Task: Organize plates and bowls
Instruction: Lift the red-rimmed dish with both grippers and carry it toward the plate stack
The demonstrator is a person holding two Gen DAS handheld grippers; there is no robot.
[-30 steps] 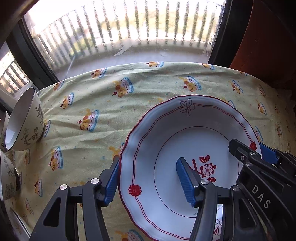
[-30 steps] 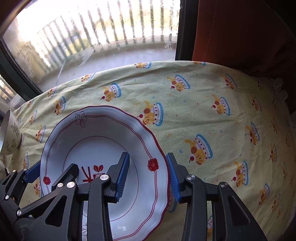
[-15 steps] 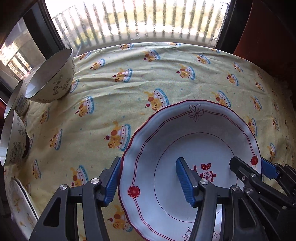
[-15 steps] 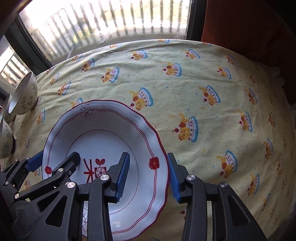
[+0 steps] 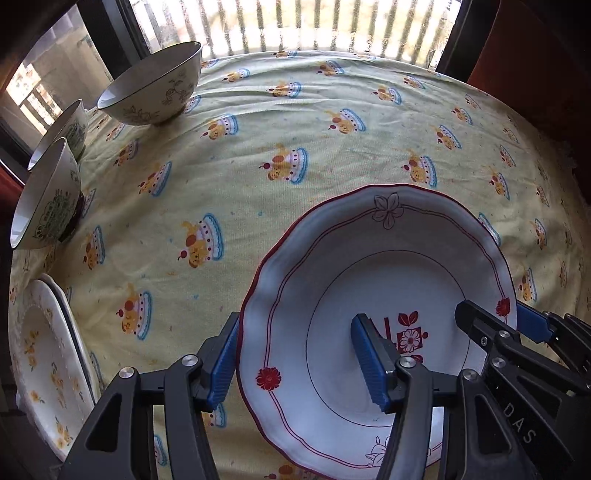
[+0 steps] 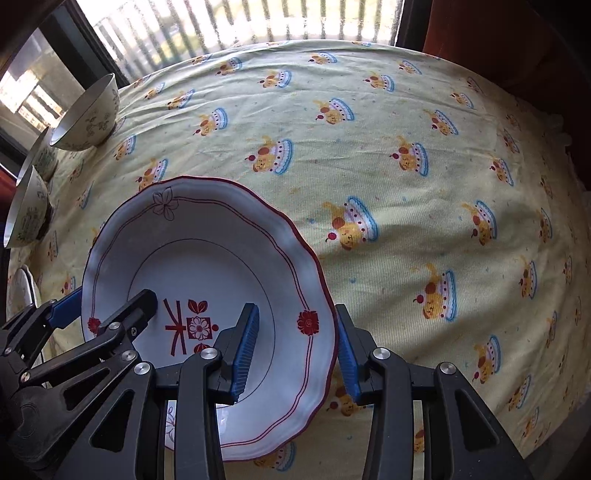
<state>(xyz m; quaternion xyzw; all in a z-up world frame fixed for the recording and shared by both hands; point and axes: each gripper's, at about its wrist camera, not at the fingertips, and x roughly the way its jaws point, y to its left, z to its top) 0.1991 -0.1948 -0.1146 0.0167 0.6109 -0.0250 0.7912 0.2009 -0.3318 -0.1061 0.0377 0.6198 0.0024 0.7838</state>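
A white scalloped plate [image 5: 388,266] with a red rim and red flower marks is held above the tablecloth; it also shows in the right wrist view [image 6: 207,243]. My left gripper [image 5: 295,358] straddles its left rim, one finger outside, one inside. My right gripper [image 6: 295,343] straddles its right rim the same way. Both grip the plate between them. Three bowls stand at the table's left: a floral one [image 5: 155,88] at the back and two green-patterned ones [image 5: 48,199] nearer. A white plate with yellow flowers [image 5: 48,354] lies at the front left.
The yellow tablecloth with cake prints [image 6: 406,166] covers the whole table. A window with a balcony railing [image 5: 314,22] is behind the far edge. A dark red curtain [image 6: 498,33] hangs at the back right.
Both grippers have risen and pulled back with the plate, so more of the table shows. The bowls and the flowered plate on the left have come into view.
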